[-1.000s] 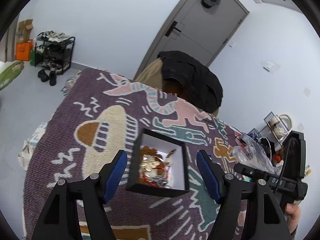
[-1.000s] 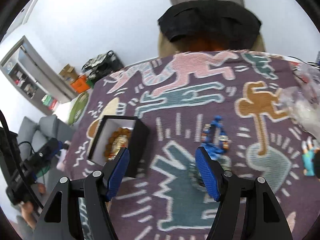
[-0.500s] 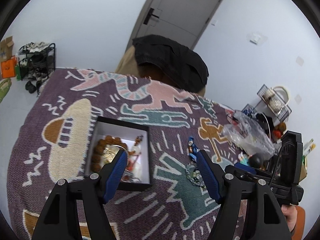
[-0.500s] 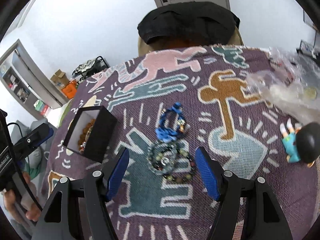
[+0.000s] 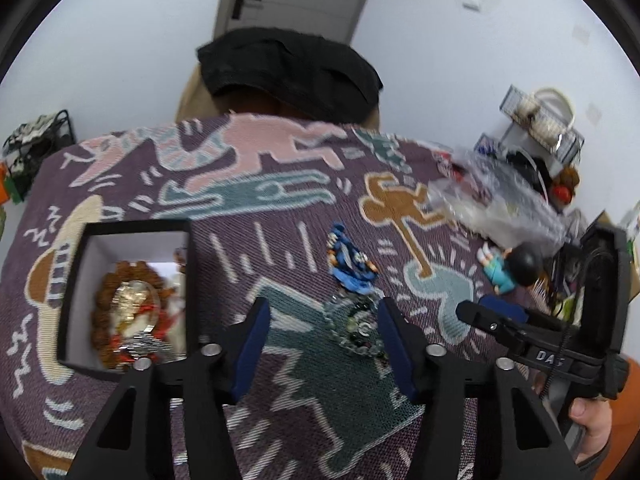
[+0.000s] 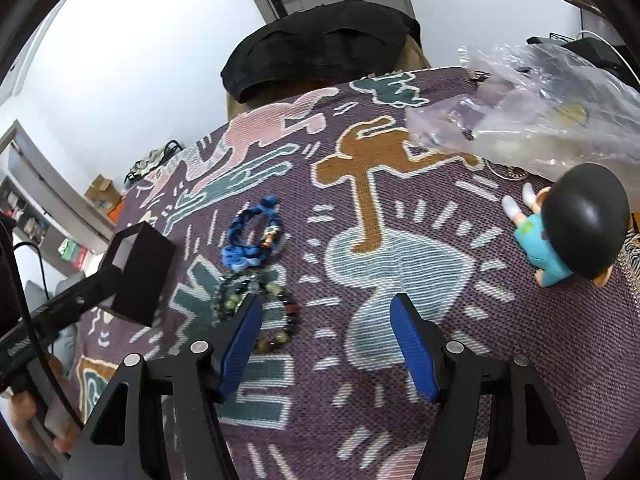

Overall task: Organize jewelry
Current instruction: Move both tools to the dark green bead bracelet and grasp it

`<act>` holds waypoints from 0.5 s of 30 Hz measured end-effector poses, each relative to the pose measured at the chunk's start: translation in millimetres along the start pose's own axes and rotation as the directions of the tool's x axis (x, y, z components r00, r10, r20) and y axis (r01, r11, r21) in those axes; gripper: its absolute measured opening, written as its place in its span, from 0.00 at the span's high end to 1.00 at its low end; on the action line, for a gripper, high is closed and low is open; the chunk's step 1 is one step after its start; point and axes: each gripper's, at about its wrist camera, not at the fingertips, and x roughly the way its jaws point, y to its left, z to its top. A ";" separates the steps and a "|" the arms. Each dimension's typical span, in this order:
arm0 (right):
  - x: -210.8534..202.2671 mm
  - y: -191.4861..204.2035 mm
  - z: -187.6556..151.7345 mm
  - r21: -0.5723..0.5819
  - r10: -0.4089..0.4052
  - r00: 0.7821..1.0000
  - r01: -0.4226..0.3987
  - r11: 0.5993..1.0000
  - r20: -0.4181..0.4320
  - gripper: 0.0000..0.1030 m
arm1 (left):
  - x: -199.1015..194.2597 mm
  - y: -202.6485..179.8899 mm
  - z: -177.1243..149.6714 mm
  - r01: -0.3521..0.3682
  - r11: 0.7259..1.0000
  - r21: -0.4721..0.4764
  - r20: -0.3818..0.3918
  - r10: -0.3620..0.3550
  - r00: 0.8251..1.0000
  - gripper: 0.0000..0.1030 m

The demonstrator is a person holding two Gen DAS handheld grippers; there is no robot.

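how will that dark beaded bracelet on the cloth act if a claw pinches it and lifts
The dark beaded bracelet is a loop of separate round beads, so it will probably hang limp, not hold its ring shape. The glossy beads may slip against flat pads. It lies right beside the blue braided bracelet, so that one might drag along.

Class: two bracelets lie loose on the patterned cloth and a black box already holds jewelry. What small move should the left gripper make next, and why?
Probably lower the left gripper, its jaws just narrowed and empty, onto the dark beaded bracelet near its right finger; the blue bracelet lies beyond, the black box left.
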 end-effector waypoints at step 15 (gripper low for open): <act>15.0 -1.9 -11.2 -0.025 0.003 1.000 -0.004 1.000 -0.014 0.49 | 68.1 -4.3 -3.8 -0.061 0.998 0.004 -0.128 0.061 0.990 0.71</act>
